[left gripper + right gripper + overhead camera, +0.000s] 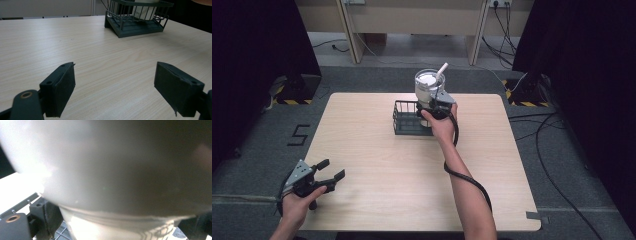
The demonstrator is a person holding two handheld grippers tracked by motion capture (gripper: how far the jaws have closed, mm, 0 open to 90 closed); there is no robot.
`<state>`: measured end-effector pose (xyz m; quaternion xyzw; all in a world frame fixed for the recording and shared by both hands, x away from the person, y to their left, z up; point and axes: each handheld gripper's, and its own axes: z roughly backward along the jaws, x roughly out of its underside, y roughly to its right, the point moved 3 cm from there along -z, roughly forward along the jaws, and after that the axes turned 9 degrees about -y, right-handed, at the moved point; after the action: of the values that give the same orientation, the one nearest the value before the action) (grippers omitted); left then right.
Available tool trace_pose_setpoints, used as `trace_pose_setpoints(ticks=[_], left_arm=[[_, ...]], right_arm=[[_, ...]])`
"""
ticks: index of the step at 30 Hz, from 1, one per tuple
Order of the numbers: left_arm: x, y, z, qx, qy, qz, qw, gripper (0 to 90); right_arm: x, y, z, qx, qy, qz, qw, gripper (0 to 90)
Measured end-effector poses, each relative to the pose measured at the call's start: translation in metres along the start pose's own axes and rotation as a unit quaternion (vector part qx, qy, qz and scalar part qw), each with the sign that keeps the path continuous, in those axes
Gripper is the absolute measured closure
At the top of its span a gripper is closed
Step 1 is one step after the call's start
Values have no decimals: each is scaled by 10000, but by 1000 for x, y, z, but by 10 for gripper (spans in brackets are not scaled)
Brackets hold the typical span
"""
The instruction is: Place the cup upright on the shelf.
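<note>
A clear cup (429, 83) with a white lid and a white straw (442, 68) stands upright with its lower end inside a dark wire basket (404, 121) at the table's far middle. My right gripper (435, 103) is shut on the cup's lower part. In the right gripper view the blurred cup (112, 170) looms close, with my right gripper (122, 222) pressing its jaws on both sides of the narrow base. My left gripper (333, 168) hangs open over the table's front left corner. In the left gripper view the left gripper (115, 82) holds nothing, and the basket (135, 26) with the cup (144, 12) lies far ahead.
The light wooden table (377, 175) has bare surface between the two grippers. A cable (467, 179) trails from the right gripper along the forearm. Black curtains, floor cables and table legs surround the table.
</note>
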<state>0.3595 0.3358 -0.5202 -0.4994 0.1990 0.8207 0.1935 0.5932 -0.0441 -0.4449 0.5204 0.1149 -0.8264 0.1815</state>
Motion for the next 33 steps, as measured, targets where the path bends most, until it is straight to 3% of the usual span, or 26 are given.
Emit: trace_pose_setpoints(ticks=[18, 33], left_arm=[[0, -1, 0, -2, -13, -15, 10000, 166], [0, 0, -1, 3, -14, -12, 10000, 166]], right_arm=[[4, -4, 4, 168, 58, -179, 9997, 98], [5, -6, 9, 293, 68, -144, 9994, 94]])
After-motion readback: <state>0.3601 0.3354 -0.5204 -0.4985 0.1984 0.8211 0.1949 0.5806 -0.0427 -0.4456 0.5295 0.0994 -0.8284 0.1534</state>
